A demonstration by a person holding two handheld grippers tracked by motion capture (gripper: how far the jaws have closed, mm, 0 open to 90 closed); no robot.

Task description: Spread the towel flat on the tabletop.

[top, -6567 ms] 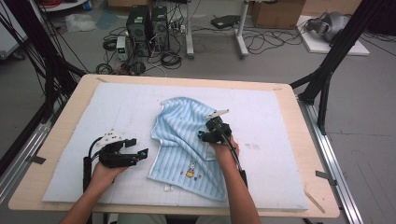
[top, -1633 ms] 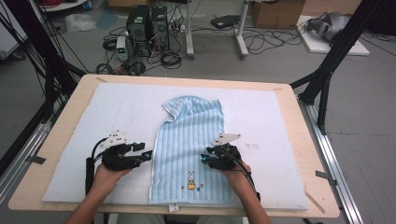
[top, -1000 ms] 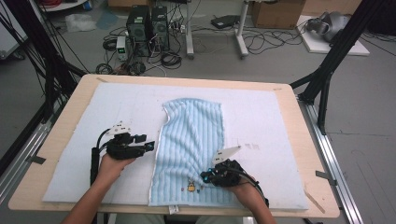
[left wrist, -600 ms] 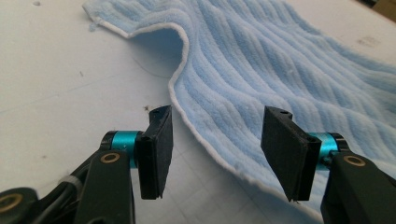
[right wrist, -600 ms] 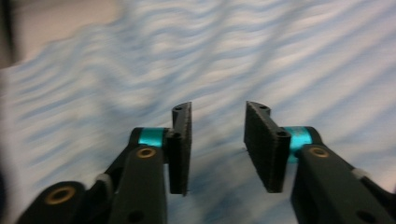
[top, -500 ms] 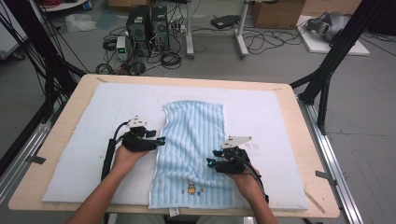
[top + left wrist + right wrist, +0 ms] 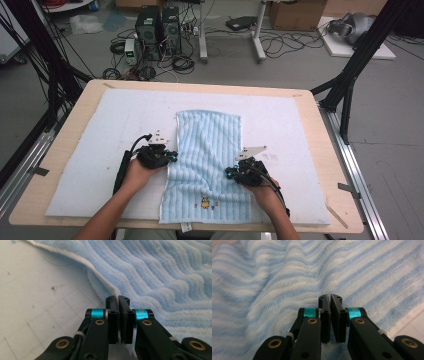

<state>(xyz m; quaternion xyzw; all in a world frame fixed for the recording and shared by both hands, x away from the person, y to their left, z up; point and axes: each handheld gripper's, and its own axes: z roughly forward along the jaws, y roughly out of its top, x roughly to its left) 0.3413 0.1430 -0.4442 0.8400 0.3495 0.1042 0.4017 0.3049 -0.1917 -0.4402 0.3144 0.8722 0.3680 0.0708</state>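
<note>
Grippers (image 7: 170, 158) (image 7: 231, 173) both clamp the towel (image 7: 207, 150) edges at lower centre; thin pinches could slip, so the cloth bunches.

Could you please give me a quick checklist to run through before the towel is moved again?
1. Left gripper closed at the blue striped towel's left edge: ok.
2. Cloth actually pinched by left jaws: cannot tell.
3. Right gripper shut over the towel's right side: ok.
4. Cloth caught in right jaws: cannot tell.
5. Towel lying fully on the white mat: ok.
6. Towel flat: not ok, ripples near both grippers.
</note>
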